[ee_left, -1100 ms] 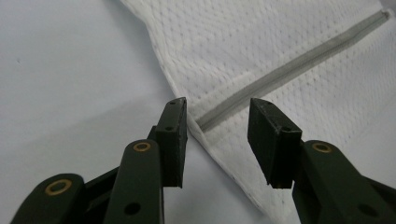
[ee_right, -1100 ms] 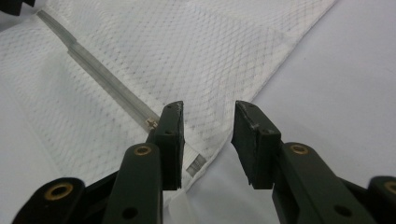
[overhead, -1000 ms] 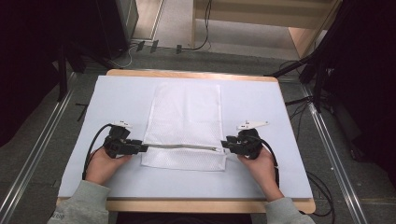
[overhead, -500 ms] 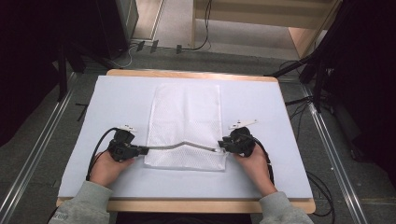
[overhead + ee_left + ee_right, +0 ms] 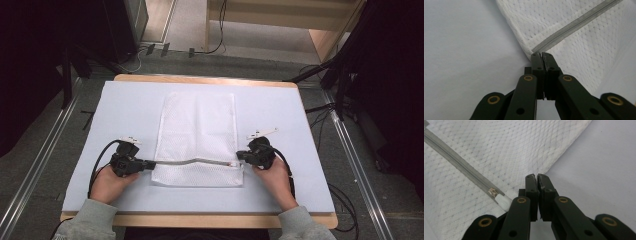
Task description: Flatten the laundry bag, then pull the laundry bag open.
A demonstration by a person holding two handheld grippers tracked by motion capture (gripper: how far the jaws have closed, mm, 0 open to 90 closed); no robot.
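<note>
A white mesh bag (image 5: 197, 130) lies flat in the middle of the pale blue table cover (image 5: 290, 115), with a grey zipper (image 5: 192, 161) running across its near end. My left gripper (image 5: 150, 163) is shut on the bag's left edge, right at the zipper's end (image 5: 541, 46); its jaws are pressed together (image 5: 539, 53). My right gripper (image 5: 240, 156) is shut on the bag's right edge (image 5: 535, 175), and the white zipper pull (image 5: 503, 201) lies just beside its jaws. The mesh bag (image 5: 506, 147) spreads out beyond them.
The wooden table edge (image 5: 200, 220) runs along the near side under the person's grey sleeves. Cables (image 5: 345, 200) trail off the right side. Dark stands and floor rails flank the table.
Both grippers have stayed shut on the bag's edges. The right one slid in toward the left and back out, so the zipper buckled and has nearly straightened again.
</note>
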